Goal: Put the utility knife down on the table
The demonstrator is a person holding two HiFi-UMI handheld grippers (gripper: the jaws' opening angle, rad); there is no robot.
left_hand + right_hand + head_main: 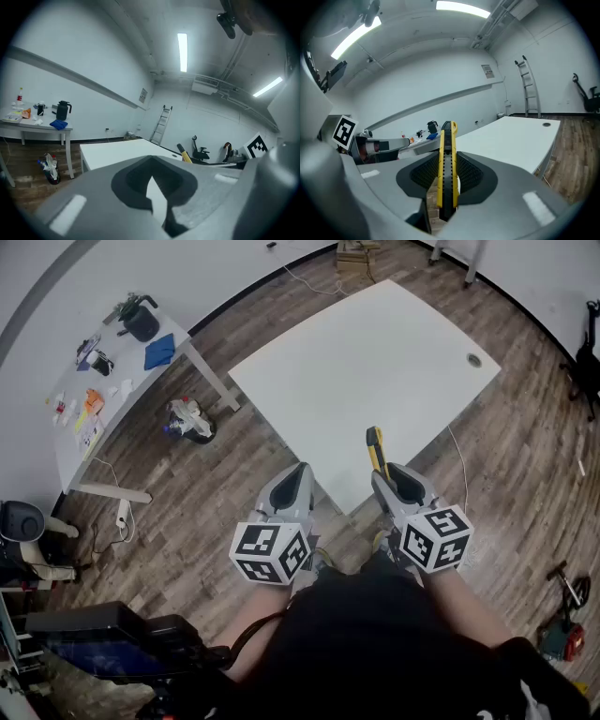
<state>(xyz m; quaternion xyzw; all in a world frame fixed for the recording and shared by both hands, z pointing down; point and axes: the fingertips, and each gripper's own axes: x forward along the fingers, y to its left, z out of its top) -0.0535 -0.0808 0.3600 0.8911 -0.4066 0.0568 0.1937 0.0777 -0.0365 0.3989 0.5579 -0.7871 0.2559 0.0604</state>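
The utility knife [377, 447] is yellow and black, and my right gripper [383, 474] is shut on it. In the right gripper view the knife [446, 159] stands upright between the ribbed pads, its tip rising above the jaws. It hangs over the near corner of the white table [375, 362], just above the tabletop [520, 140]. My left gripper [301, 472] is beside it, over the floor at the table's near-left edge. Its jaws are shut with nothing in them, and the left gripper view [152, 187] shows only a thin sliver between the pads.
A second white table [70, 442] stands at the left, carrying a black kettle [141, 322], a blue cloth [159, 351] and small items. A spray bottle bundle [191, 420] lies on the wood floor. A ladder [161, 124] leans on the far wall. Cables run near the table legs.
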